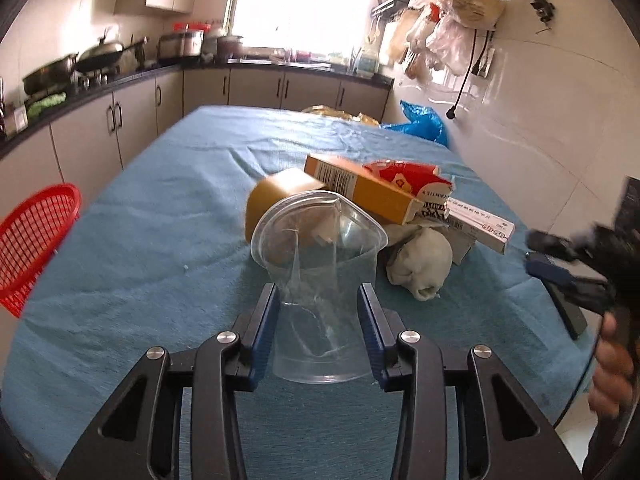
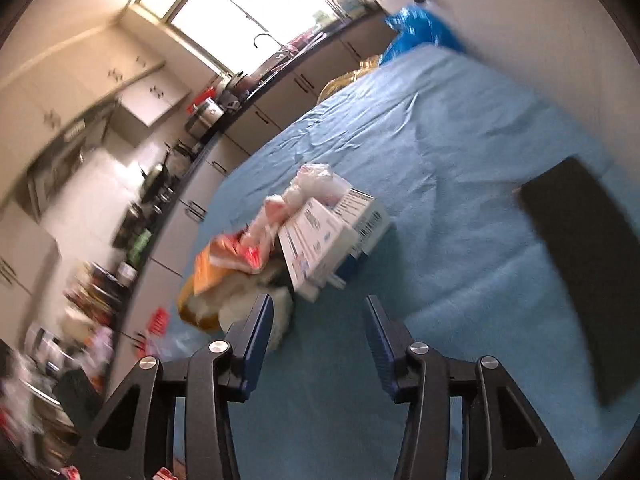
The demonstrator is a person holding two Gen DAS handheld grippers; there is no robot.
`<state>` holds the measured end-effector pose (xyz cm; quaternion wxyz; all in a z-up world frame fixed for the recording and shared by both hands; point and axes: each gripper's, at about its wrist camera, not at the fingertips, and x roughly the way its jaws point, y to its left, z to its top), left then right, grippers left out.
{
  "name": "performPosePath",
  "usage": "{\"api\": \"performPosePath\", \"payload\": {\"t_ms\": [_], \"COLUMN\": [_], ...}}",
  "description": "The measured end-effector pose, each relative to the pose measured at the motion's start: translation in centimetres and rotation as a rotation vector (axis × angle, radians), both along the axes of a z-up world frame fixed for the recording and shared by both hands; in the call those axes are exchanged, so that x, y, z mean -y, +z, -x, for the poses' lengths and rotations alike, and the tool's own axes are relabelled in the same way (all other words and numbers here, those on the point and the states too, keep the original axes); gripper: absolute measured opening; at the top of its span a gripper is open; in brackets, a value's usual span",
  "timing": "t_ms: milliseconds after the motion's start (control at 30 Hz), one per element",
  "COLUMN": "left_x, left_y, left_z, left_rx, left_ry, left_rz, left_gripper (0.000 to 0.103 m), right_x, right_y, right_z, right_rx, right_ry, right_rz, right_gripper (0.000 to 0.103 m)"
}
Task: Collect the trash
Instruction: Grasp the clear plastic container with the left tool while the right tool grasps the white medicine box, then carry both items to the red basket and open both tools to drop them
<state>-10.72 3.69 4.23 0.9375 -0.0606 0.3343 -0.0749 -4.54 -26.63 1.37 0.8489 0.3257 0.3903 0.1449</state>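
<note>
My left gripper (image 1: 319, 296) is shut on a clear plastic cup (image 1: 320, 264), squeezed and dented between the blue pads, held above the blue tablecloth (image 1: 160, 208). Behind it lies a trash pile: a brown tape roll (image 1: 276, 196), an orange carton (image 1: 360, 184), a white box (image 1: 476, 224) and a crumpled grey-white wad (image 1: 420, 264). My right gripper (image 2: 318, 306) is open and empty, tilted, just in front of the same pile: white boxes (image 2: 324, 232), the orange carton (image 2: 216, 264), crumpled wrappers (image 2: 312, 180). The right gripper also shows in the left wrist view (image 1: 568, 256).
A red mesh basket (image 1: 32, 240) hangs off the table's left edge. A black flat object (image 2: 588, 264) lies on the table's right side. A blue plastic bag (image 1: 424, 122) and yellowish bags sit at the far end. Kitchen counters run along the left and back.
</note>
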Motion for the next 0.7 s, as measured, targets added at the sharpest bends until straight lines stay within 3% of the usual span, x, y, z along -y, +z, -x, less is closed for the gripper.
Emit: {"api": "performPosePath", "payload": {"t_ms": [133,200,233,400,700], "left_x": [-0.2,0.0,0.0,-0.5,-1.2], "left_y": [0.2,0.2,0.2,0.2,0.9], "left_z": [0.3,0.2,0.2,0.2,1.6], "left_rx": [0.031,0.038,0.04,0.054,0.097], "left_ry": [0.003,0.006,0.007,0.016,0.033], "left_rz": [-0.017,-0.026,-0.029,-0.029,-0.027], "left_gripper": [0.039,0.039,0.039,0.039,0.039], "right_x": [-0.2,-0.5,-0.7,-1.0,-2.6], "right_y": [-0.6,-1.0,-1.2,-0.6,3.7], "right_z": [-2.4,-3.4,-3.9,-2.8,5.3], "right_rx": [-0.005,-0.005,-0.012,0.056,0.258], "right_ry": [-0.021,-0.022,-0.017,-0.006,-0.061], "right_rz": [-0.04,-0.049,-0.054,-0.048,0.144], "right_gripper": [0.051,0.042,0.029,0.013,0.013]}}
